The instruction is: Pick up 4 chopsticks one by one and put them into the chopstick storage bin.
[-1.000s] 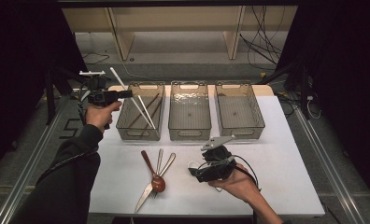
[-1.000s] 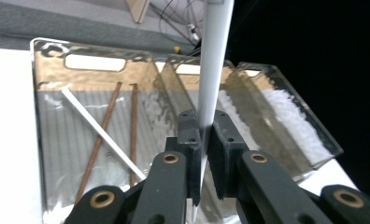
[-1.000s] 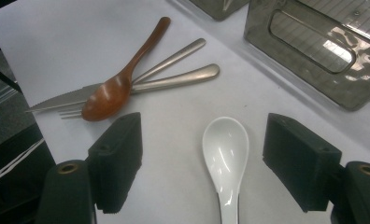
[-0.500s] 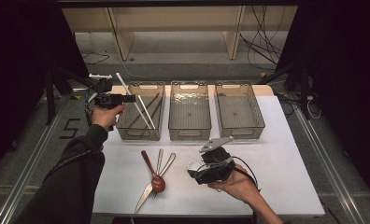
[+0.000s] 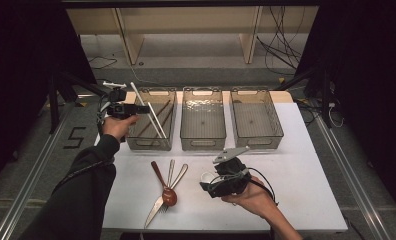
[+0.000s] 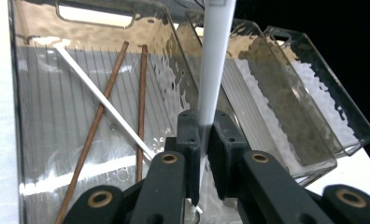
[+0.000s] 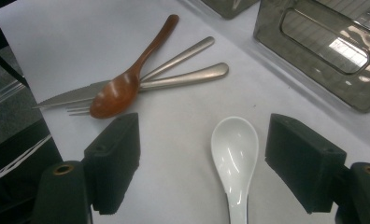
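Sorting cutlery, we hold a white chopstick (image 6: 214, 60) clenched in the left gripper (image 6: 201, 135) over the left bin (image 5: 136, 142); right gripper (image 7: 202, 158) open around the white spoon (image 7: 234, 154); probably four pieces remain mid-tabletop.

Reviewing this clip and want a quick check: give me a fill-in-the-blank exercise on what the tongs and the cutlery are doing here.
1. The left tongs are shut on a white ____.
2. The left bin already holds two ____ chopsticks and another white one.
3. The right tongs stand open around a white ____ lying on the table.
4. A wooden spoon lies across a knife and a ____.

Missing words: chopstick; brown; spoon; fork
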